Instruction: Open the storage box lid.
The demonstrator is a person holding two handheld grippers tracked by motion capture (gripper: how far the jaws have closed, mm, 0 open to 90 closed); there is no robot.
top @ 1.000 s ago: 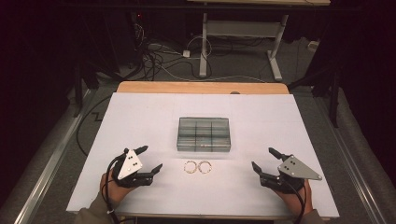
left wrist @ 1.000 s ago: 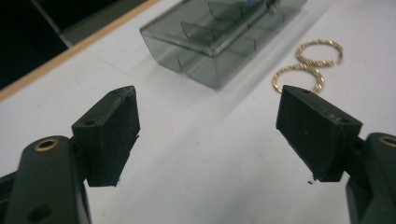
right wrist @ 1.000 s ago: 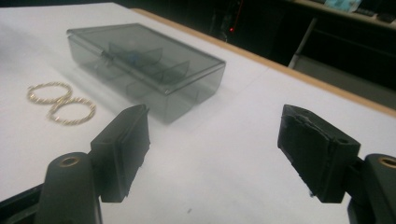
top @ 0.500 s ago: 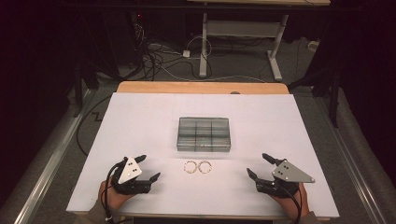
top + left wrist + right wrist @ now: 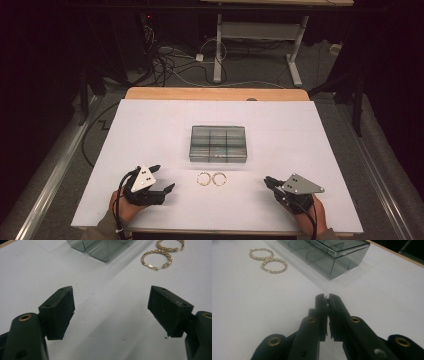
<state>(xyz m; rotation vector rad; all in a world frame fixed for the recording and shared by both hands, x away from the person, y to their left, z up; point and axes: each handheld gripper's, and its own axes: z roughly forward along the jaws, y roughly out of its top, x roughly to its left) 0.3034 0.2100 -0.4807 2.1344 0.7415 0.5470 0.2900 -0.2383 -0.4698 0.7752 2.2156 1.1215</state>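
My work surface (image 5: pixel 150 130) is a white sheet over a wooden top, whose bare wood edge shows along the 12 o'clock side. A clear grey compartment box (image 5: pixel 218 143) with its lid shut lies at the centre. Just toward 6 o'clock from it, two gold hoop earrings (image 5: pixel 211 178) lie flat side by side, nearly touching.

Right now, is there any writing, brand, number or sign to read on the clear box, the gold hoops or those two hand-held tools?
None: no readable text in any of the views.
Clear compartment box: plain, no label.
Two gold hoop earrings: no marking to make out.
Left tool, jaws open: plain grey plate with small holes only.
Right tool, jaws shut: plain plate likewise.
White table: unmarked.
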